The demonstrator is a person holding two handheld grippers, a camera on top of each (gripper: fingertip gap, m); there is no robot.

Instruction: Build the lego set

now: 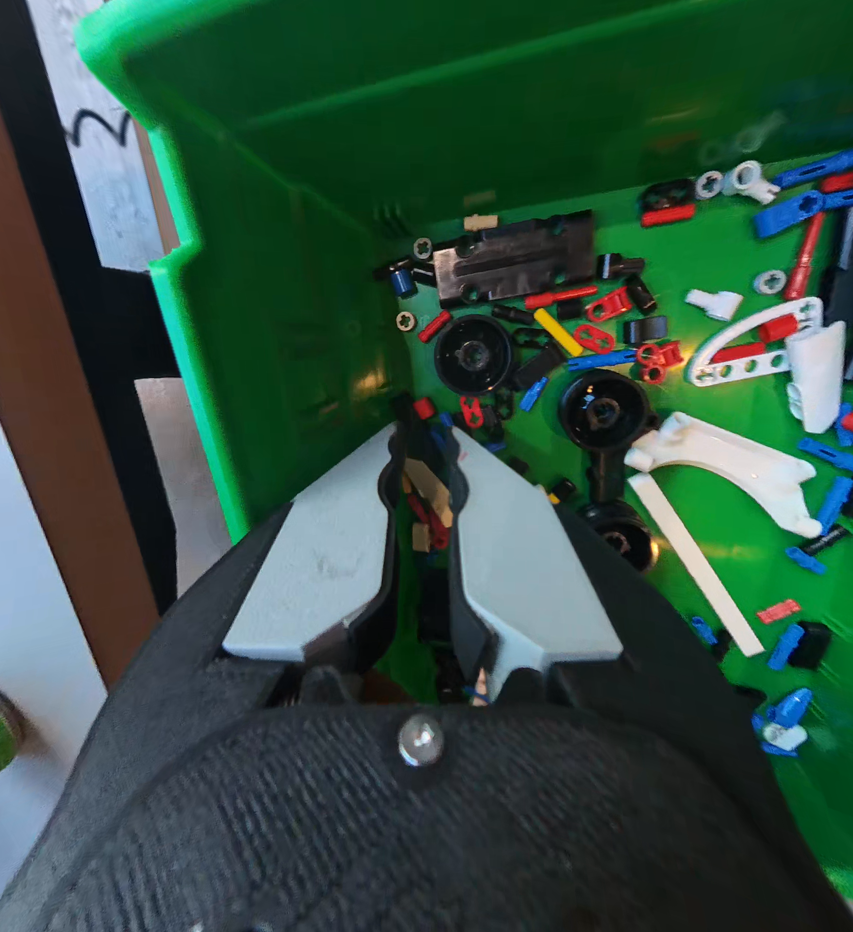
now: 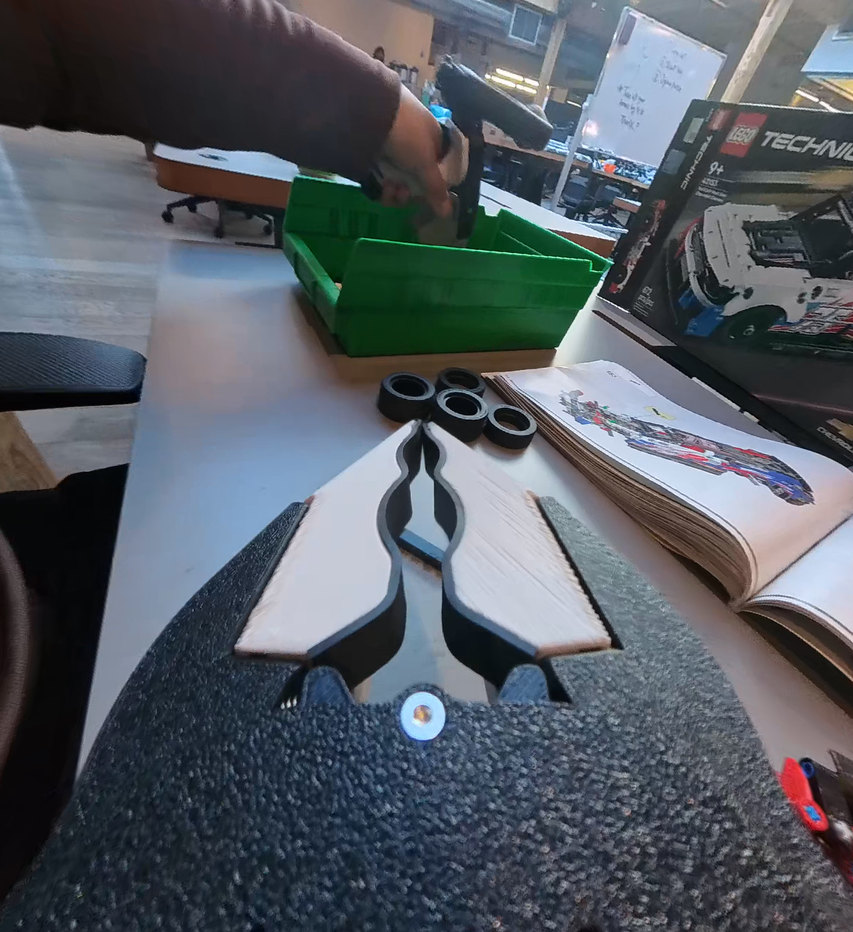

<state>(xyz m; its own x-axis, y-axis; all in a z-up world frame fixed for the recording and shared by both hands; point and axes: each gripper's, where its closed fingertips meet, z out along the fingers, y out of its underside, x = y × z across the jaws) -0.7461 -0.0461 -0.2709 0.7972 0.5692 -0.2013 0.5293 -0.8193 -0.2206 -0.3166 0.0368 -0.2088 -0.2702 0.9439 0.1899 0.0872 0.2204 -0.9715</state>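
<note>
A cardboard set box [image 2: 767, 242] stands at the far right edge of the desk [image 2: 237, 403]. Its front and side carry a printed brand mark, large lettering, an age number and a carmaker's emblem. In front of it, the open instruction booklet [image 2: 666, 454] shows small page numbers. A whiteboard [image 2: 656, 85] beyond the desk bears handwritten lines. A pale panel [image 1: 96, 131] has an unreadable black scrawl.

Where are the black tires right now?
In the right wrist view, the four black tires sit together on the table, between the green bin and the right gripper, left of the open instruction book.
</note>
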